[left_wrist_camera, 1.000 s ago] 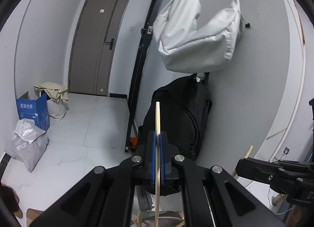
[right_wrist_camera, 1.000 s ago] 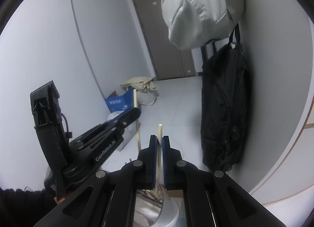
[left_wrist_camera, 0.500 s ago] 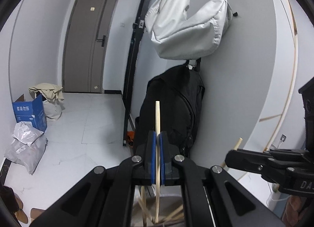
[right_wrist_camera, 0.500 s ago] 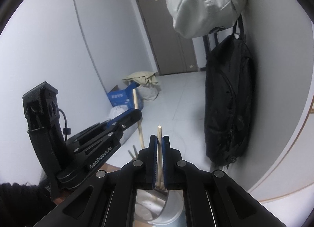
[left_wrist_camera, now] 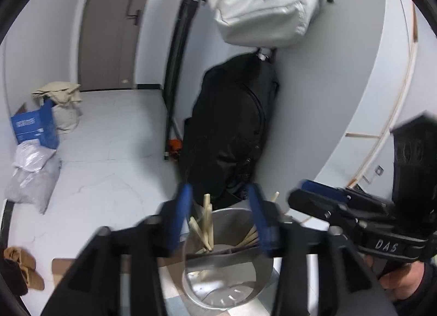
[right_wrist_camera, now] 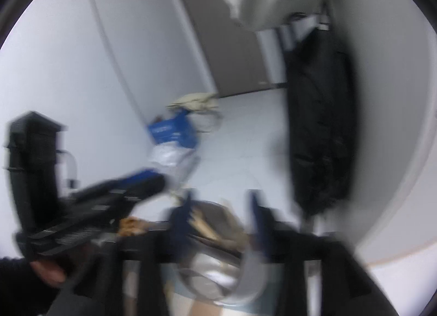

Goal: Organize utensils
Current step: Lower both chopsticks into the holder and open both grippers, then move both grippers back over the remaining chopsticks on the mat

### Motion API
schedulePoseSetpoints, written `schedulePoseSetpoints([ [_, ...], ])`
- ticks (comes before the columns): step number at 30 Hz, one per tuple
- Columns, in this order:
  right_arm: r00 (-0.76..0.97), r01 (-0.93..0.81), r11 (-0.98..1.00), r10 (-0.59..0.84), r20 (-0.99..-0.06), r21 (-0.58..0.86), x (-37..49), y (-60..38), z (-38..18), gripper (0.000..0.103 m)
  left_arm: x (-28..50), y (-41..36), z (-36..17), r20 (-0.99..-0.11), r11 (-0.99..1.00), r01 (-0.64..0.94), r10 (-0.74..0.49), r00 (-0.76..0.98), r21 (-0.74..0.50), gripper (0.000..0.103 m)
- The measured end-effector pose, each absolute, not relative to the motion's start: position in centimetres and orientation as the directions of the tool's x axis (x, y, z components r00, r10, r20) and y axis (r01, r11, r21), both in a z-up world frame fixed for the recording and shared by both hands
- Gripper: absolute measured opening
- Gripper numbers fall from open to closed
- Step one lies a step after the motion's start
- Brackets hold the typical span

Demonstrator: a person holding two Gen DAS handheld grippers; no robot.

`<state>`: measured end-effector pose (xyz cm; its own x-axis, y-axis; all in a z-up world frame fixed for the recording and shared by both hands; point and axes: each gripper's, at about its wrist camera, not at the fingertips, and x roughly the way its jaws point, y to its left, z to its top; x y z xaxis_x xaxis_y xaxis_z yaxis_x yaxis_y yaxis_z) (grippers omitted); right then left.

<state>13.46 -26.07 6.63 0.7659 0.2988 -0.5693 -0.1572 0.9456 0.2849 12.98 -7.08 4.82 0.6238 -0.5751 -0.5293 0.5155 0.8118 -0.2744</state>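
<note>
Chopsticks (left_wrist_camera: pixel 206 223) stand loose in a round metal holder (left_wrist_camera: pixel 226 286), leaning against its inner wall; several pale wooden ends rise above the rim on the far left side, and a few more lean at the right side. The holder sits low in the left wrist view, directly beneath the left gripper (left_wrist_camera: pixel 221 214). That gripper's blue-padded jaws have just been opening and now stand apart, one on each side of the holder's mouth, with no stick pinched between them. In the blurred right wrist view the right gripper (right_wrist_camera: pixel 221 217) also hangs over the holder (right_wrist_camera: pixel 245 286), its jaws likewise just opened and spread wide with nothing clamped; the chopsticks (right_wrist_camera: pixel 203 224) show as a pale smear inside the rim. Each gripper appears at the edge of the other's view, held in a hand (left_wrist_camera: pixel 404 283) with a dark sleeve. Behind the holder a black backpack (left_wrist_camera: pixel 232 130) rests against the grey wall, with a white bag (left_wrist_camera: pixel 267 7) hanging above it. A blue box (left_wrist_camera: pixel 35 127) sits across the pale floor near a dark door (left_wrist_camera: pixel 109 23).
</note>
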Motion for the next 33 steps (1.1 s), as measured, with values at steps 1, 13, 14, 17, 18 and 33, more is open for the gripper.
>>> schedulePoseSetpoints([
  [1,0.777,-0.151,0.938,0.308,-0.549,0.312,12.6,-26.7,6.5,0.057,12.6,-6.9,5.3,-0.524,0.809,0.513,-0.580,0.624,-0.285,0.046],
  [13,0.858,-0.190,0.924,0.321,-0.401,0.332,4.0,-26.5,9.9,0.073,5.9,-6.7,9.7,-0.508,0.913,0.373,-0.402,0.762,-0.163,0.076],
  [14,0.863,-0.198,0.924,0.323,-0.389,0.328,3.4,-26.1,10.3,0.075,5.2,-6.7,10.2,-0.500,0.921,0.358,-0.384,0.776,-0.152,0.077],
  [17,0.882,-0.222,0.925,0.326,-0.341,0.310,1.6,-25.2,11.7,0.084,3.7,-6.0,10.8,-0.486,0.940,0.321,-0.335,0.807,-0.115,0.086],
  [18,0.884,-0.234,0.922,0.334,-0.328,0.308,1.0,-25.0,12.0,0.086,3.3,-5.7,10.8,-0.482,0.943,0.314,-0.327,0.813,-0.109,0.086],
  [33,0.875,-0.358,0.904,0.412,-0.253,0.235,-7.4,-20.5,12.5,0.103,-4.1,-2.8,10.4,-0.464,0.956,0.261,-0.295,0.835,-0.138,0.097],
])
